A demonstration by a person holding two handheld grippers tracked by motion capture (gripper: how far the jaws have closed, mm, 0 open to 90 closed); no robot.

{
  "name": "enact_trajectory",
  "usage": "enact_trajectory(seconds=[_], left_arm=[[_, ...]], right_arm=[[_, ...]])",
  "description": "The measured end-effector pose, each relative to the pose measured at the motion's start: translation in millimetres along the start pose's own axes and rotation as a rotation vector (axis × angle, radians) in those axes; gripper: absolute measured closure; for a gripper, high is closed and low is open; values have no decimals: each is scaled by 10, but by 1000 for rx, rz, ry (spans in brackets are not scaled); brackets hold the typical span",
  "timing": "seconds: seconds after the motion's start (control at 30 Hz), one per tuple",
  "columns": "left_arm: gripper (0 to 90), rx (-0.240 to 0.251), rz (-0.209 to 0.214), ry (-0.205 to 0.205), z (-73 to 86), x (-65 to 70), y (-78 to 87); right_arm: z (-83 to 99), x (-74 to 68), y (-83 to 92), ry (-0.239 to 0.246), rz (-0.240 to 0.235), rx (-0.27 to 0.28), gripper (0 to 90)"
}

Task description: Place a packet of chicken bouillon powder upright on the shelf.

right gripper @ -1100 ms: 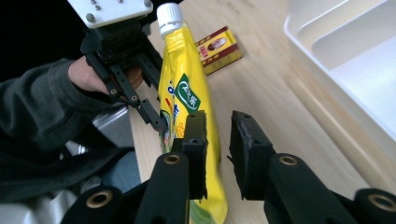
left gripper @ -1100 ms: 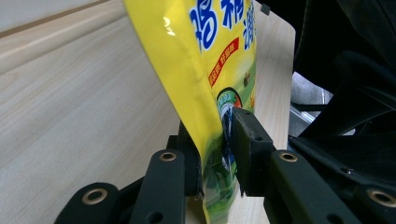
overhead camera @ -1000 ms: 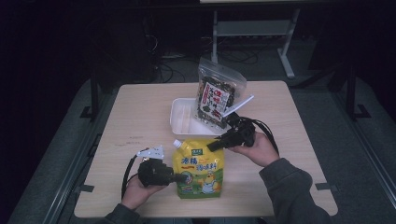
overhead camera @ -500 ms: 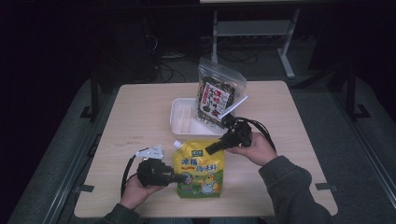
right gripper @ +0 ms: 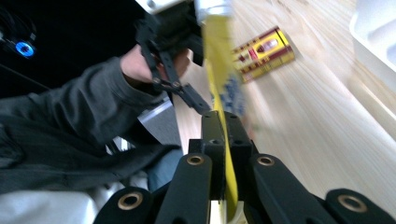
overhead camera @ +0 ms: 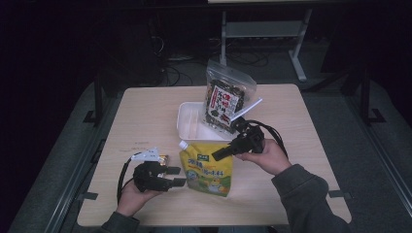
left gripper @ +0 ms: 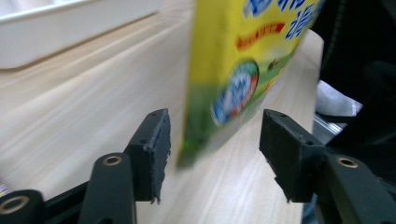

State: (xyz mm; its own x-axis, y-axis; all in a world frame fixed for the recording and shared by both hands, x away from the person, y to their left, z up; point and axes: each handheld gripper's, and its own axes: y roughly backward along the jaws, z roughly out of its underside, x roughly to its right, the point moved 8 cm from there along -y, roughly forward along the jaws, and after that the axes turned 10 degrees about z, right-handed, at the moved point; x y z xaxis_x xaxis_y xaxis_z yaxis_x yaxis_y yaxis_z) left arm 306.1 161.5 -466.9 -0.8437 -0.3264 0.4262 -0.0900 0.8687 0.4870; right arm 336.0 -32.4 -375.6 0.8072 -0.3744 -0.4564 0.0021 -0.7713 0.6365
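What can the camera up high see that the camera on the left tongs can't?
From up high: the dark snack bag at the white tray, a small packet, and the right tongs shut on the edge of the yellow pouch. From the left tongs' camera, close up: the left tongs have just been opening, and the pouch's bottom corner hangs between the pads, not squeezed. Both: the yellow pouch, the white tray and the wooden table.
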Motion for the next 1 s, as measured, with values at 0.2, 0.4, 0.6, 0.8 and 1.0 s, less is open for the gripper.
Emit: enact_trajectory(seconds=[0.2, 0.4, 0.6, 0.8, 1.0], left_arm=[[350, 13, -45, 16, 3, -70, 62], [330, 11, -84, 14, 13, -107, 110], [312, 8, -110, 15, 27, -137, 148], [303, 9, -113, 22, 41, -158, 165], [294, 11, -119, 35, 60, -196, 182]], right_arm=[[-142, -34, 60, -31, -6, 66, 891], [-318, -10, 120, -76, 6, 169, 890], [-507, 5, 155, -105, 21, 272, 890], [-667, 51, 200, -138, 73, 356, 890], [-796, 91, 228, -159, 116, 419, 890]])
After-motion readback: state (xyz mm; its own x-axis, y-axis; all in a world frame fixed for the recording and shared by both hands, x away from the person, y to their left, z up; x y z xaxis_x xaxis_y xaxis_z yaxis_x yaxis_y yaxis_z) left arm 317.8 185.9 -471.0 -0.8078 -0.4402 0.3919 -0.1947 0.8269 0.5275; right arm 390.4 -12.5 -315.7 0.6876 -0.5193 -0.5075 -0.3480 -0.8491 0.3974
